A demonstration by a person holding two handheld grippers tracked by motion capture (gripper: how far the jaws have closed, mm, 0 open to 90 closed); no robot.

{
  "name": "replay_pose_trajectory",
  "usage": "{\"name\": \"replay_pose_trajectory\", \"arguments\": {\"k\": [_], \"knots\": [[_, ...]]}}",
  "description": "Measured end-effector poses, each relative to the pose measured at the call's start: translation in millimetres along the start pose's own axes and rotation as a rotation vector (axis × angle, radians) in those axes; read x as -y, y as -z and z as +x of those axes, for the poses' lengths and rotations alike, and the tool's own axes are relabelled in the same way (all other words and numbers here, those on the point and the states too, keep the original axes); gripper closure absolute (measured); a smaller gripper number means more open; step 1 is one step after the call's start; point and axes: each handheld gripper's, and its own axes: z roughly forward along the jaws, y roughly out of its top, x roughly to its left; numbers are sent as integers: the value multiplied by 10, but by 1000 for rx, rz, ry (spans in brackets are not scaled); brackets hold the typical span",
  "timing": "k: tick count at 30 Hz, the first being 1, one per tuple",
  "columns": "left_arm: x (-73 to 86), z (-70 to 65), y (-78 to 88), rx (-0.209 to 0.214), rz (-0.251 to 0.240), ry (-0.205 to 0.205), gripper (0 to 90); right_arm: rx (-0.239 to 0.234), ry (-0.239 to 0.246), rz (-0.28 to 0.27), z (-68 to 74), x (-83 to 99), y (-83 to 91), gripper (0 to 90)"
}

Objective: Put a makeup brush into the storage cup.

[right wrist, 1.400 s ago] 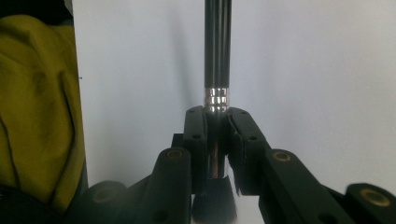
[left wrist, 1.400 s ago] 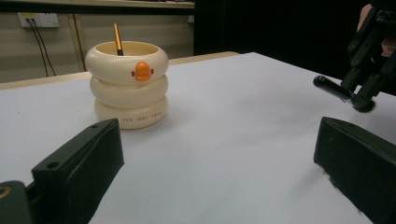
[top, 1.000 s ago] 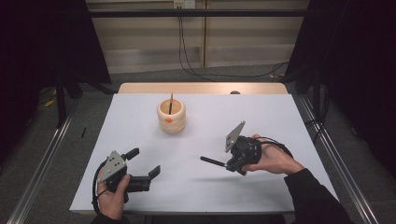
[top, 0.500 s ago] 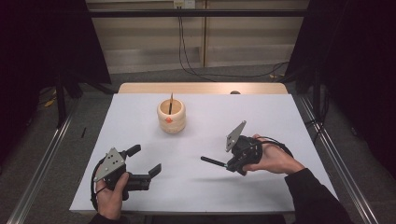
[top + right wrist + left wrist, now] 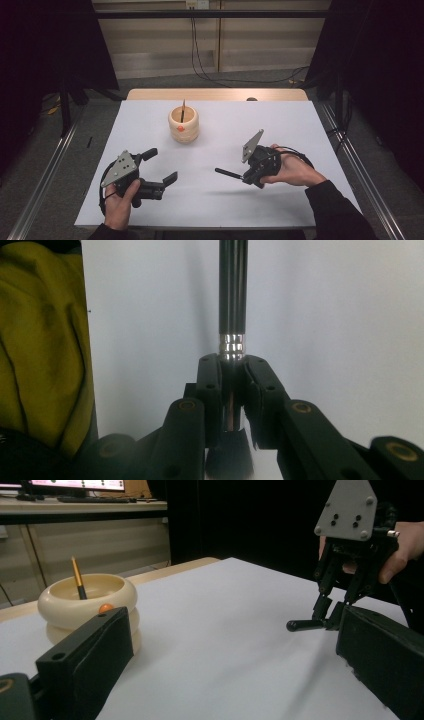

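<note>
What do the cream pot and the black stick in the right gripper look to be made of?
Pot: likely turned, pale wood with a smooth matte finish, judging by its even cream tone and soft rounded rings; glazed ceramic can't be ruled out. Stick: glossy black handle, plastic or lacquered wood, with a shiny ridged silver band that looks like metal, clamped in the right gripper.

White table (image 5: 280,125), cream wooden bowl (image 5: 184,131) on it.
</note>
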Motion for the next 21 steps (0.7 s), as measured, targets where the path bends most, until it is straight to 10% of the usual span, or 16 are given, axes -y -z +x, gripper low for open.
{"name": "replay_pose_trajectory", "arguments": {"k": [21], "knots": [[-303, -76, -450, 131, 35, -53, 10, 2, 4, -7, 15, -33, -22, 781]]}}
